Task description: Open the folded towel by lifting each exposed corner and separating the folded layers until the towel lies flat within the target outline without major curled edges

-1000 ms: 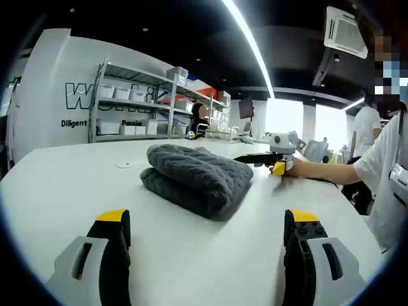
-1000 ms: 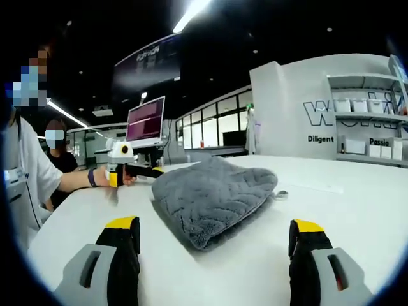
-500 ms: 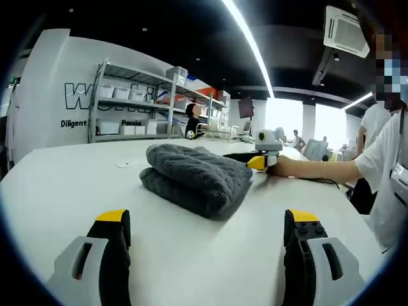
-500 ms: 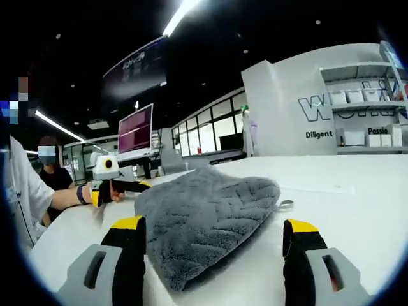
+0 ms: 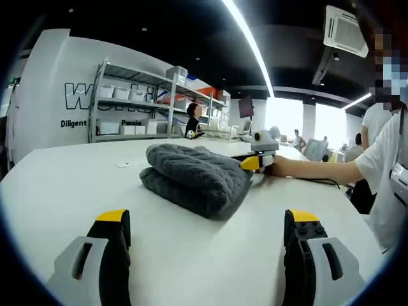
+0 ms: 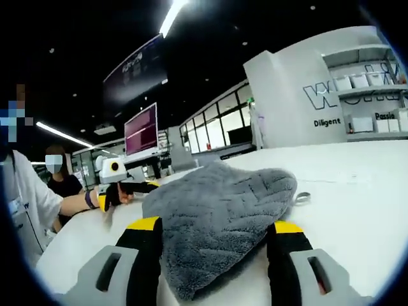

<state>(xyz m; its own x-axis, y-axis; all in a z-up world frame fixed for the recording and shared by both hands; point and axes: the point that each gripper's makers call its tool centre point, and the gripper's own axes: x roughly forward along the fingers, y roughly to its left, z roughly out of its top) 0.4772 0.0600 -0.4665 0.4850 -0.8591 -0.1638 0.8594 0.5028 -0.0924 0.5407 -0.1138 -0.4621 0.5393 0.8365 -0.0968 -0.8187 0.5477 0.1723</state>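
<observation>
A grey folded towel (image 5: 194, 178) lies on the white table (image 5: 64, 185), a short way ahead of my left gripper (image 5: 209, 223), which stands open with nothing between its jaws. In the left gripper view my right gripper (image 5: 254, 162) touches the towel's right edge, held by a person's hand. In the right gripper view the towel (image 6: 217, 217) bulges between the jaws of my right gripper (image 6: 217, 229), one jaw on each side of its near edge, still apart. Beyond the towel's left side sits my left gripper (image 6: 143, 187).
A person in a white sleeve (image 5: 382, 172) stands at the table's right side. A small metal ring (image 6: 303, 197) lies just right of the towel. Shelves with boxes (image 5: 134, 102) and a monitor (image 6: 141, 131) stand far behind.
My right gripper has moved forward onto the towel's edge, and its jaws have drawn slightly closer around it. The left gripper and the towel have stayed put.
</observation>
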